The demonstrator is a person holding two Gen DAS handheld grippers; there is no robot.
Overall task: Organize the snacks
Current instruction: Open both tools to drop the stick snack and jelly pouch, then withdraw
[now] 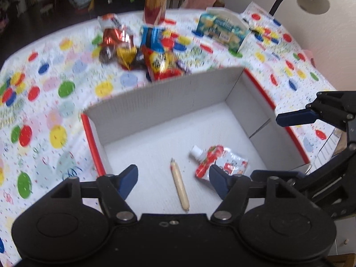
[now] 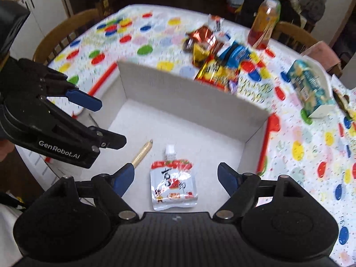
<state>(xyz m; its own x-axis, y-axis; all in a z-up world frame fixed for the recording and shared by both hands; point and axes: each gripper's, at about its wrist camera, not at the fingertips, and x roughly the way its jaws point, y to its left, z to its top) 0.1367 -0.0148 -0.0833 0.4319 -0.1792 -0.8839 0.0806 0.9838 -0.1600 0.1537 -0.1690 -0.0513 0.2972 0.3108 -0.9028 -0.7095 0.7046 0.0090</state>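
On the spotted tablecloth the white box serves as collecting bin, already holding a spouted jelly pouch and sausage stick, while left gripper and right gripper hover above it, jaws apart, empty, seemingly free to fetch the snack pile beyond.

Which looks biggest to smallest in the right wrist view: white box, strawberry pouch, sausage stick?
1. White box, clearly largest.
2. Strawberry pouch.
3. Sausage stick, thinnest, though partly hidden behind a gripper finger.

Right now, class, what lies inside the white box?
Inside the white box lie a sausage stick and a strawberry jelly pouch, apart. The near edge of its floor is hidden by the hand-held grippers.
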